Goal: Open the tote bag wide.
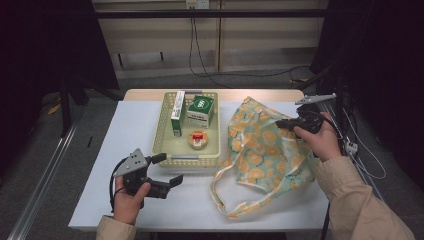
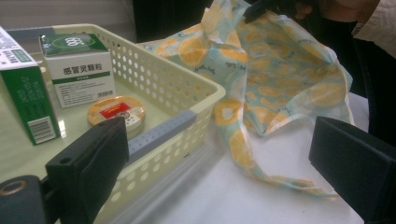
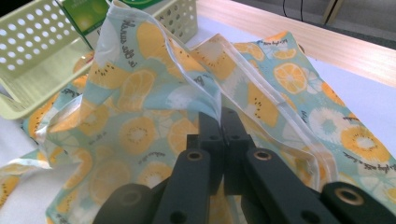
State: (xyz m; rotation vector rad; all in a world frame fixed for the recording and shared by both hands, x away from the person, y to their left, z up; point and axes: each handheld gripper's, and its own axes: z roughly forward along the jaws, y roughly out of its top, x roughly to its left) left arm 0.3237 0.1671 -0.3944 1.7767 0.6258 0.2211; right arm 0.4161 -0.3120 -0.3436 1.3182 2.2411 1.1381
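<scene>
A cloth bag [image 1: 260, 150] printed with orange slices lies on the white table [image 1: 130, 130], right of a pale yellow basket [image 1: 187, 161]. My right gripper [image 1: 281, 122] is shut on the bag's upper edge and holds that edge raised. In the right gripper view its jaws [image 3: 219, 122] pinch the white-hemmed rim of the bag [image 3: 140, 121]. My left gripper [image 1: 168, 169] hovers open just in front of the basket's near edge with nothing between its jaws. The left gripper view has the left gripper [image 2: 224, 161] facing the basket's corner [image 2: 187, 121] and the bag [image 2: 280, 74].
Inside the basket stand a tall green-and-white box [image 1: 177, 112] and a green-topped box [image 1: 201, 110], with a round tin [image 1: 198, 138] lying flat in front of them. The bag's long handle [image 1: 225, 195] loops toward the table's front edge. Cables hang off the table's right side.
</scene>
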